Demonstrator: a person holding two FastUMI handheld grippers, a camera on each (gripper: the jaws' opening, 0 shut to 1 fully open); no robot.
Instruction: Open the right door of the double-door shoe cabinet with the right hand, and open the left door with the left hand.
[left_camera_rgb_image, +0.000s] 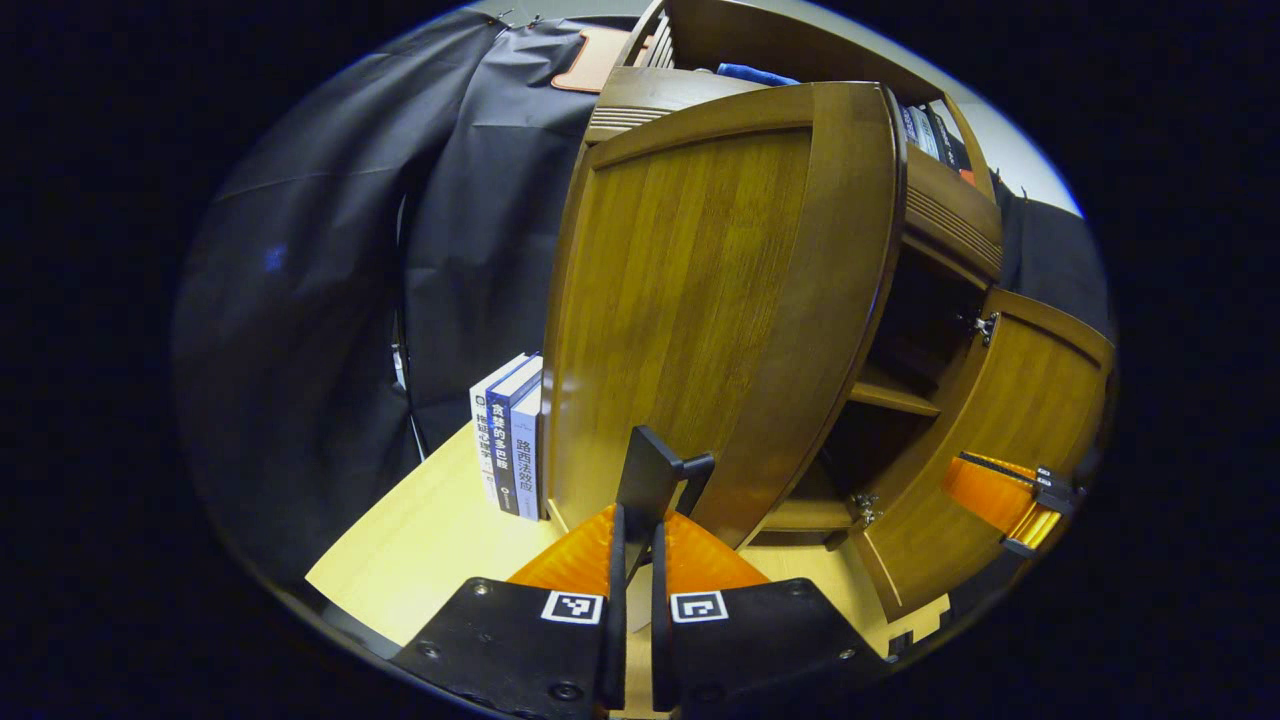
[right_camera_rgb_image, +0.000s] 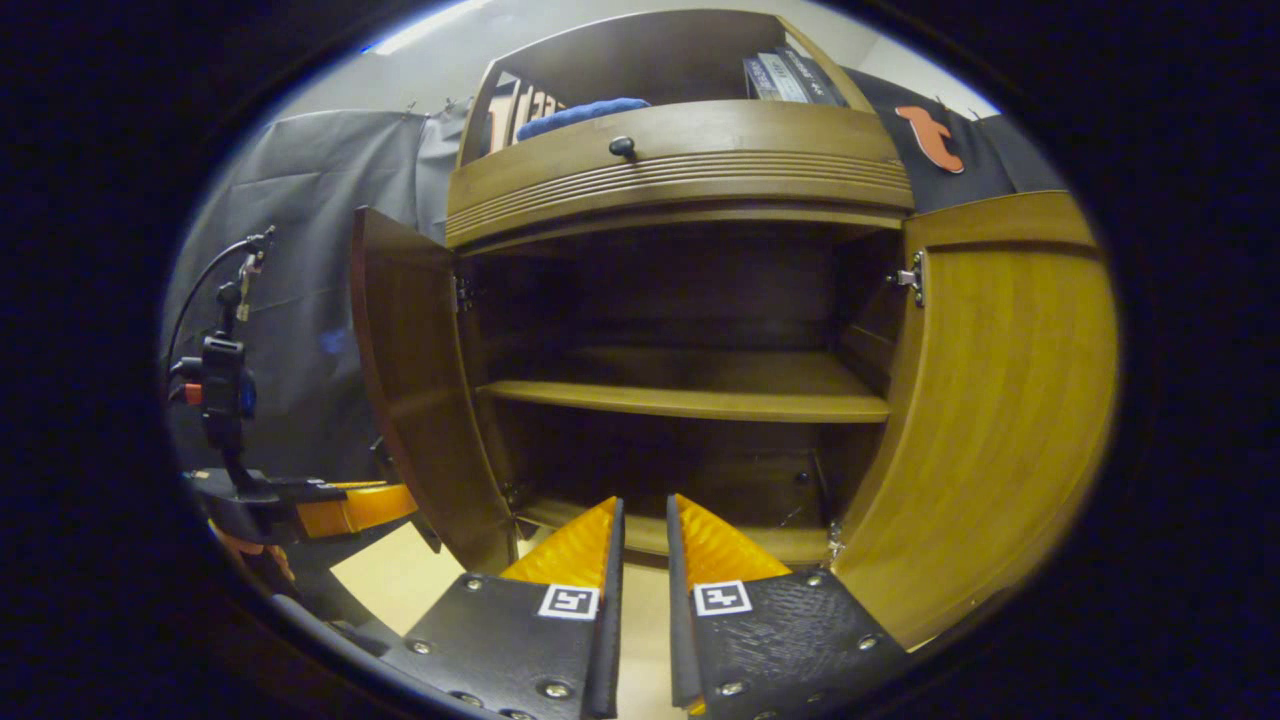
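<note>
Left gripper (left_camera_rgb_image: 636, 520): fingers nearly together around the dark door handle (left_camera_rgb_image: 655, 472), contact unclear.
Right gripper (right_camera_rgb_image: 643, 525): fingers narrowly parted, holding nothing.
Brown wooden shoe cabinet (right_camera_rgb_image: 680, 150): on the pale tabletop (left_camera_rgb_image: 430, 530), left door (left_camera_rgb_image: 700, 300) and right door (right_camera_rgb_image: 1000, 400) swung open.

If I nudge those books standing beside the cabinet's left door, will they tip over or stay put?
The books stand upright on the table, spines outward, leaning on nothing I can see at their left, so a sideways push would probably topple them that way. To their right the open left door stands close and may stop them. They look stiff, so they should slide as a block.
</note>
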